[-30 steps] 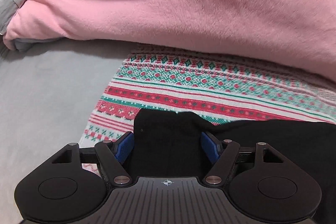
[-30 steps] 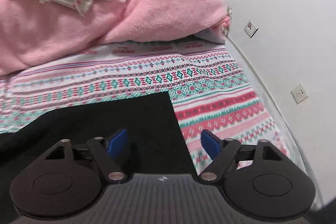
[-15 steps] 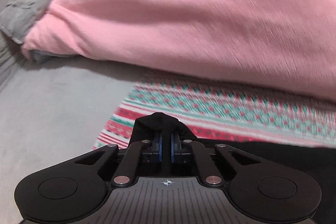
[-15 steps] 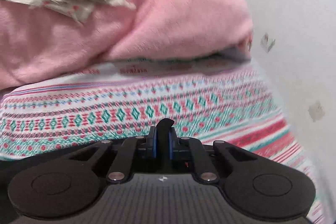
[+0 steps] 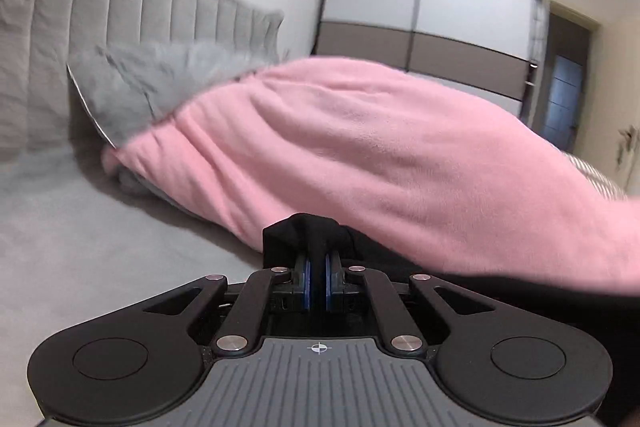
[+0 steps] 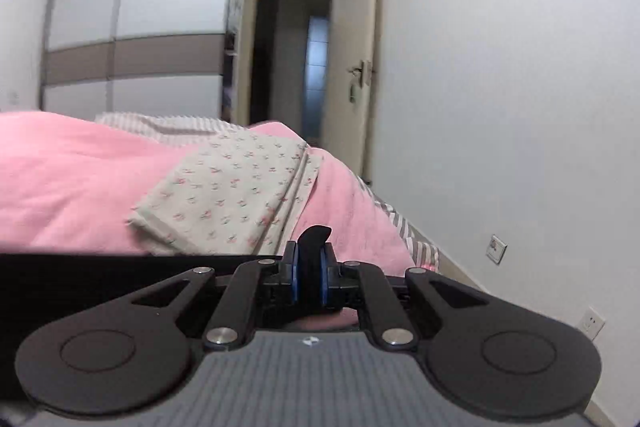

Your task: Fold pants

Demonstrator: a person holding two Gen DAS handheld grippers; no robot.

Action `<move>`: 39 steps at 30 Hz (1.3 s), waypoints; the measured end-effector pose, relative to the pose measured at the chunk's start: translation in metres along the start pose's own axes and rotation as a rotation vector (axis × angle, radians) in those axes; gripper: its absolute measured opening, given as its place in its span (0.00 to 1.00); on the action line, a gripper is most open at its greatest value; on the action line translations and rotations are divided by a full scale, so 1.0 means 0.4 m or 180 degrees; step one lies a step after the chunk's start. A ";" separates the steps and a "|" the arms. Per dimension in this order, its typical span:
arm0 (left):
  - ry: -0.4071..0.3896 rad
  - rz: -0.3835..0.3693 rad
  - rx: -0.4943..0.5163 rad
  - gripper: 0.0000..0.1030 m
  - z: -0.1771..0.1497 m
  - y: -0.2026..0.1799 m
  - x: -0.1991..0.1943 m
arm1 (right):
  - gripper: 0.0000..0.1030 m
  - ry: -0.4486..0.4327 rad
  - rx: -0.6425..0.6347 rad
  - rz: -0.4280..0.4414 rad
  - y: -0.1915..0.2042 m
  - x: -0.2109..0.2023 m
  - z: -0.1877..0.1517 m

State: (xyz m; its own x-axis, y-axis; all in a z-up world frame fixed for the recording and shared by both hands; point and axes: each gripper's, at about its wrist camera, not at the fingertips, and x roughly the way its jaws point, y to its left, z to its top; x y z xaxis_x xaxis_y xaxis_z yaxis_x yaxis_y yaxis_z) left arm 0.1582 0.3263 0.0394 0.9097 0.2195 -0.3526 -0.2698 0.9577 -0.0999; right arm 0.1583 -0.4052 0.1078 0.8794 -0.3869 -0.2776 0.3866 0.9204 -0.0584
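Observation:
The black pants [image 5: 305, 229] bunch up between the blue pads of my left gripper [image 5: 316, 269], which is shut on them; the rest of the cloth trails off to the right and downward. In the right wrist view, another edge of the pants [image 6: 314, 235] sticks up between the pads of my right gripper [image 6: 310, 265]. Its jaws are easing open slightly, though the pads still press the fabric. A taut black band of the pants [image 6: 100, 269] runs left from it. Both grippers are lifted and point almost level across the bed.
A big pink blanket [image 5: 380, 147] is heaped on the bed ahead, with a folded floral cloth [image 6: 228, 199] on top. A grey pillow [image 5: 160, 83] leans on the padded headboard [image 5: 120, 27]. The grey sheet [image 5: 80, 235] lies left; wardrobe, open doorway [image 6: 296, 51] and wall beyond.
Both grippers closed on the pants' edge, then rose and tilted up. The patterned sheet has dropped out of sight, and the room's walls, wardrobe and door now show.

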 end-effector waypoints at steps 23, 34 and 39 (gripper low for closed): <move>0.1183 -0.0155 -0.0075 0.40 -0.340 0.194 -0.209 | 0.40 0.1299 0.0834 -0.0122 -0.110 -0.306 -0.456; 0.1268 -0.0112 -0.1056 0.73 -0.321 0.145 -0.161 | 0.42 0.1630 0.1950 0.0058 -0.099 -0.203 -0.515; 0.1136 0.0054 -0.1619 0.73 -0.317 0.186 -0.176 | 0.42 0.1679 0.2236 0.0071 -0.081 -0.162 -0.541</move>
State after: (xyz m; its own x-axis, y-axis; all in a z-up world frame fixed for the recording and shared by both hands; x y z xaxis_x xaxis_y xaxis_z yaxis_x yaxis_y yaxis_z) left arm 0.0340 0.3583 -0.0612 0.7659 0.0739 -0.6387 -0.4799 0.7269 -0.4913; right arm 0.0286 -0.3979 -0.0799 0.7126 -0.1330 -0.6888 0.6053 0.6129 0.5079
